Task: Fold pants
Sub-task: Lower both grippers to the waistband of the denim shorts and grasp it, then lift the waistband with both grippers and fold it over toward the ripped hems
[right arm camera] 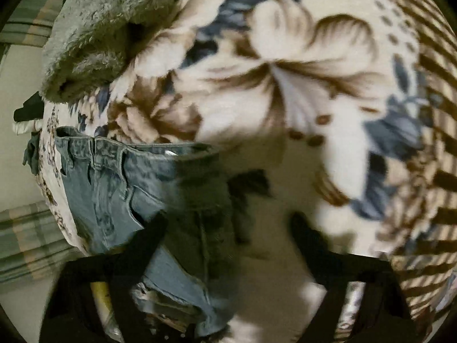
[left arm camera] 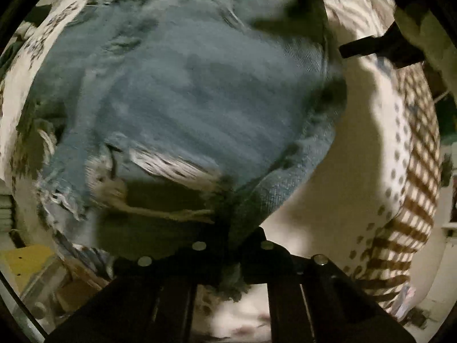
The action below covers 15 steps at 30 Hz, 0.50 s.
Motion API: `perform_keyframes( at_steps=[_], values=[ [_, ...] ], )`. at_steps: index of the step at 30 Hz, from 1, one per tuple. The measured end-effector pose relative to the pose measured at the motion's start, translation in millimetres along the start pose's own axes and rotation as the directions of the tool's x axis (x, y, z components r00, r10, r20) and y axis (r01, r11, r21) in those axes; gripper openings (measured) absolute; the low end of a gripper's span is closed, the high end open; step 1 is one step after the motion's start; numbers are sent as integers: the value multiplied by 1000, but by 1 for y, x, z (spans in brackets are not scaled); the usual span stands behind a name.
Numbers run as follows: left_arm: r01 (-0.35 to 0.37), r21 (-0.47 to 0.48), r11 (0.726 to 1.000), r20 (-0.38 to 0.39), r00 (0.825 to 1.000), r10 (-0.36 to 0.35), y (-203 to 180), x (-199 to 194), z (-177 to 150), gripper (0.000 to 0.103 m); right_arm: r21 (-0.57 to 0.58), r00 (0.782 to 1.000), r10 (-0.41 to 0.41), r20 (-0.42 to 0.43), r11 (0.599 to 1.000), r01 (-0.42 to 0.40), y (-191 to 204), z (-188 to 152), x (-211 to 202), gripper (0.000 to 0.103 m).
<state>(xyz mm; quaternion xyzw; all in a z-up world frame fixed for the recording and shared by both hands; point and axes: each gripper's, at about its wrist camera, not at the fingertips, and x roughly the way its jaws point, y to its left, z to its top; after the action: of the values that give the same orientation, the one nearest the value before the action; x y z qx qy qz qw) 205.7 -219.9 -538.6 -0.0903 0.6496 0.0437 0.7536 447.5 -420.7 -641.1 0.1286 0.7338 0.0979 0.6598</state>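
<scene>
**Jeans spread on the flowered blanket, one corner pinched**

Jeans [left arm camera: 182, 91] in faded blue denim lie across a cream blanket [right arm camera: 300, 94] printed with brown and blue flowers and a checked border. The left gripper [left arm camera: 232, 245] is clamped on a fold of the denim, with cloth bunched between its black fingers. A frayed hem hangs at the lower left of that view. The right gripper [right arm camera: 228, 228] has its fingers spread wide apart, holding nothing; its left finger [right arm camera: 151, 234] lies over the jeans below the waistband [right arm camera: 137, 148]. A shaggy grey-green throw [right arm camera: 97, 28] sits beyond the waistband.
</scene>
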Motion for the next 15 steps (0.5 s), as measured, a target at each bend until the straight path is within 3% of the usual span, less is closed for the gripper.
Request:
perform_keyframes(
  at_steps=[1, 2, 4, 10, 15],
  values=[
    [17, -8, 1000, 16, 1000, -16, 10, -8, 4, 5, 4, 1000, 11, 7, 1000, -11, 5, 0, -1, 33],
    [27, -13, 1000, 28, 999, -27, 17, -14, 7, 5, 9, 1000, 7, 15, 1000, -7, 9, 0, -3, 24],
    [47, -24, 999, 47, 998, -46, 35, -27, 13, 4, 4, 999, -11, 42, 1000, 10, 23, -4, -13, 18],
    [85, -93, 992, 133, 988, -72, 104, -96, 27, 4, -41, 995, -13, 101, 999, 18, 92, -25, -60, 15],
    [92, -188, 978, 182, 982, -58, 139, -125, 28, 4, -124, 992, 2, 123, 992, 13, 182, -26, -81, 15]
  ],
)
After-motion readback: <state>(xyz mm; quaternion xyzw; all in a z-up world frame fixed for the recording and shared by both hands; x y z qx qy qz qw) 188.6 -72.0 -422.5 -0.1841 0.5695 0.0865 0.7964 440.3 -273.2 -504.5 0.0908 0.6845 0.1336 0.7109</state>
